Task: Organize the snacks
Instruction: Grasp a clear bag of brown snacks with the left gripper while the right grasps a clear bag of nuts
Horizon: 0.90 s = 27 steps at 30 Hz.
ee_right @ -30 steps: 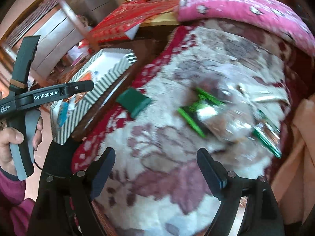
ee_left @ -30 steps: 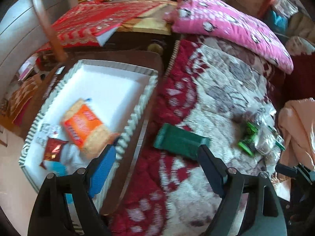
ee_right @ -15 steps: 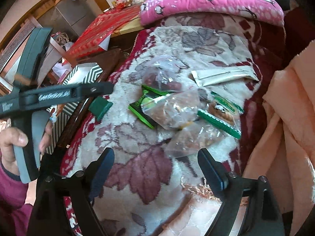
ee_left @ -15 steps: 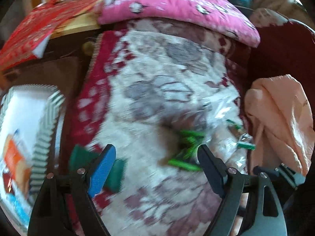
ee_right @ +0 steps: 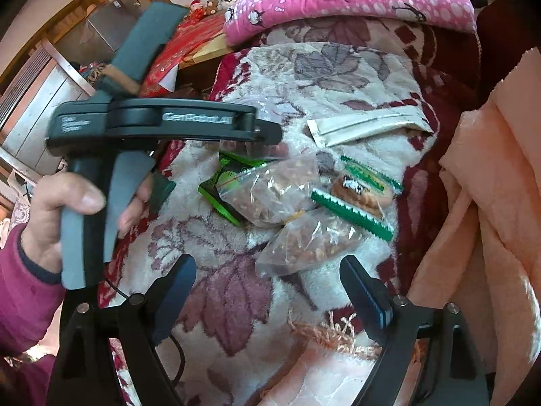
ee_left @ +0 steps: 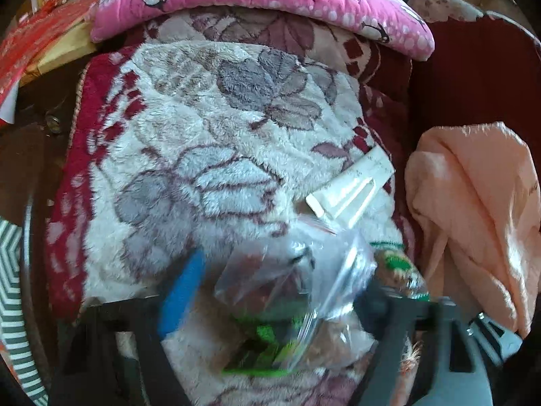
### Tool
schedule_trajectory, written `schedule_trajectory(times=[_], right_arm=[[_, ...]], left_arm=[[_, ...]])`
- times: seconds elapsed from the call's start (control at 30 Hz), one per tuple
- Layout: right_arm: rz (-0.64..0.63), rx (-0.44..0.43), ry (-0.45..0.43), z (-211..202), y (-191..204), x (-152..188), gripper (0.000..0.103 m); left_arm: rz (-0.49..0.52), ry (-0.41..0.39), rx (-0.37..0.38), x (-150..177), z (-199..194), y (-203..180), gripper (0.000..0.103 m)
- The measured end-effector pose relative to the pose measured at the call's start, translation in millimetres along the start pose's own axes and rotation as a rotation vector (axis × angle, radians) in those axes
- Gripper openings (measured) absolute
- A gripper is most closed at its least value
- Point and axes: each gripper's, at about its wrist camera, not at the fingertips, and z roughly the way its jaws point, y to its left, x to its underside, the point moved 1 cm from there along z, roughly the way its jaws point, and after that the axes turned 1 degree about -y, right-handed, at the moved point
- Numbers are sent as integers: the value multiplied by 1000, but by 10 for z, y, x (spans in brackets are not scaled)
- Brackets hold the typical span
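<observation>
Several snack packets lie mid-frame on the floral blanket [ee_right: 236,291]; the left gripper [ee_left: 270,291] is closing around a clear bag [ee_left: 287,270], pads not yet pressing. Right gripper [ee_right: 267,291] hovers spread, empty. Next: secure, lift toward the striped tray [ee_left: 10,270] at left.

The left claw [ee_left: 274,291] tips steeply downward, its jaws closing (motion-blurred in its own view), a hand [ee_right: 72,216] in a magenta sleeve wrapped round its handle. The right claw [ee_right: 268,291] stands wide apart, also angled down.
</observation>
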Motion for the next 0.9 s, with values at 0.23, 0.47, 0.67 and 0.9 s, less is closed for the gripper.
schedule_trajectory(times=[0.23,0.47,0.67,0.9], right_arm=[[-69,-5,35,215,54,-141,90],[-83,4,36,398,-80,-305,92],[-190,18,83,697,-26,-481,86],[-99,-59,79,574,-43,-353,51]], left_arm=[[27,-17,0,-13,-3,39,36],[-23,-31,3,5,-145,274,35],[-61,-51,5,60,-324,434,35],[-93,-67,9,237,-496,478,35]])
